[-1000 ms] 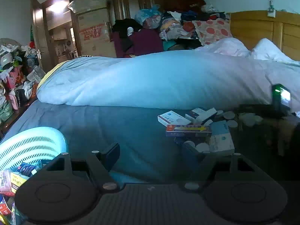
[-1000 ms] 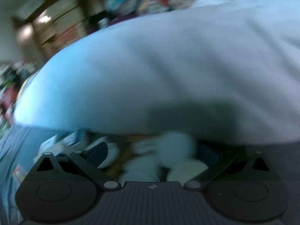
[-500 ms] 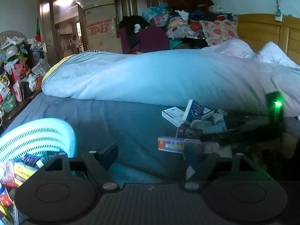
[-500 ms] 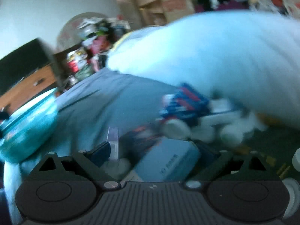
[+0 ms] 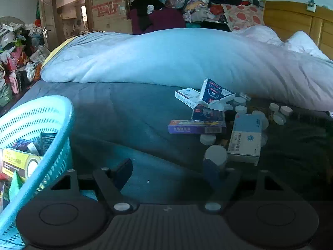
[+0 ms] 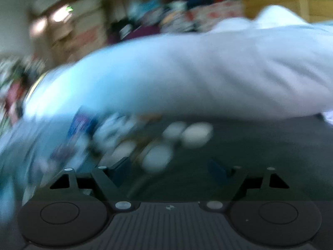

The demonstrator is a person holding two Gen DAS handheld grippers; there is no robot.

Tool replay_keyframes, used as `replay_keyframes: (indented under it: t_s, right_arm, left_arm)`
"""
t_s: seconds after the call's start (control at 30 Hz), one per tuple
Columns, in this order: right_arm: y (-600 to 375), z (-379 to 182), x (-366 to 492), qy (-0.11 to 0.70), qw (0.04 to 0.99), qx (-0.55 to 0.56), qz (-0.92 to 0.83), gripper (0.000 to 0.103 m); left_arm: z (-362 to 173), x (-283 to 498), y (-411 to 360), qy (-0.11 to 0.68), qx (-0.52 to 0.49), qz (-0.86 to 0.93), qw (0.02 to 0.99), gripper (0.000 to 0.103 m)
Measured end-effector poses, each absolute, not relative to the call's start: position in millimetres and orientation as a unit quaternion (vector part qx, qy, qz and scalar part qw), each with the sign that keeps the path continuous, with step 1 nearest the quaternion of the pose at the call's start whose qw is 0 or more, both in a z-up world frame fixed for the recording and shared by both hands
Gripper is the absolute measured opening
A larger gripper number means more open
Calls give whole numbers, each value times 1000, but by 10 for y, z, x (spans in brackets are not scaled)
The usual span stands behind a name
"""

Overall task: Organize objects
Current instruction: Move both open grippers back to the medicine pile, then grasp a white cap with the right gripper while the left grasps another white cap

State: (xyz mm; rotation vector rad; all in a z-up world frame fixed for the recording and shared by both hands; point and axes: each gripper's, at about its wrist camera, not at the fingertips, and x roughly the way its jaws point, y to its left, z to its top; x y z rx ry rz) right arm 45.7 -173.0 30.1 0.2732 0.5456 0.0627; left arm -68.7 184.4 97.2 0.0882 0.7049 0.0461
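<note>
Your left hand-held gripper (image 5: pixel 167 173) is spread, empty; the basket (image 5: pixel 52 112) sits at its left. Ahead-right a white-capped bottle (image 5: pixel 215 155), then boxes (image 5: pixel 245 137), the duvet (image 5: pixel 187 56) beyond. Your right hand-held gripper (image 6: pixel 170 171) (blurred view) is spread near white caps (image 6: pixel 156 158).

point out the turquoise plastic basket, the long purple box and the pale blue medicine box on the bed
turquoise plastic basket (image 5: pixel 41 112): left wrist view, on its perforated inner wall
long purple box (image 5: pixel 196 127): left wrist view, on its front long side
pale blue medicine box (image 5: pixel 245 137): left wrist view, on its top face

duvet (image 5: pixel 187 56) on grey sheet (image 5: pixel 124 112) | headboard (image 5: pixel 291 18) | clothes heap (image 5: pixel 197 6) (beyond bed)
</note>
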Motion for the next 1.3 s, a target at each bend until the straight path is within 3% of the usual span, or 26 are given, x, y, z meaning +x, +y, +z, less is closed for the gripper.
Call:
replay_keyframes:
  t_s: [0.13, 0.23, 0.33, 0.47, 0.57, 0.73, 0.93, 1.07, 1.1, 1.17, 1.2, 1.3]
  right_arm:
    - [-2039, 225, 1060, 256, 951, 175, 3, 85]
    - [-2057, -17, 1536, 301, 932, 201, 20, 89]
    - [-1714, -35, 1617, 321, 926, 160, 115, 95]
    - [-1027, -26, 1223, 336, 910, 83, 228, 96]
    - [-812, 133, 871, 316, 908, 61, 267, 88]
    - [-1004, 489, 119, 225, 963, 71, 133, 89]
    - [-325, 243, -457, 282, 941, -57, 177, 82]
    - [412, 259, -515, 239, 928, -165, 232, 75]
    - [534, 317, -505, 229, 923, -167, 259, 67]
    - [575, 513, -530, 202, 928, -135, 282, 69]
    - [520, 597, -562, 192, 934, -119, 276, 73]
    - [98, 621, -661, 186, 956, -76, 216, 73]
  left_arm:
    - [1012, -687, 1811, 351, 44, 25, 935, 77]
    - [1040, -719, 1774, 349, 51, 26, 935, 78]
    - [1036, -729, 1744, 347, 48, 25, 936, 80]
    - [990, -710, 1691, 356, 36, 16, 934, 81]
    - [1027, -777, 1664, 349, 33, 7, 937, 81]
    - [1060, -906, 1775, 344, 16, 19, 939, 83]
    - [1126, -1032, 1790, 340, 6, 22, 940, 83]
    - [1185, -1096, 1737, 336, 13, 18, 942, 83]
    - [1192, -1103, 1726, 337, 15, 17, 941, 83]
    - [1227, -1125, 1719, 332, 18, 17, 943, 84]
    - [1269, -1163, 1735, 315, 15, 18, 949, 92]
    - [1297, -1157, 1755, 313, 20, 22, 949, 91]
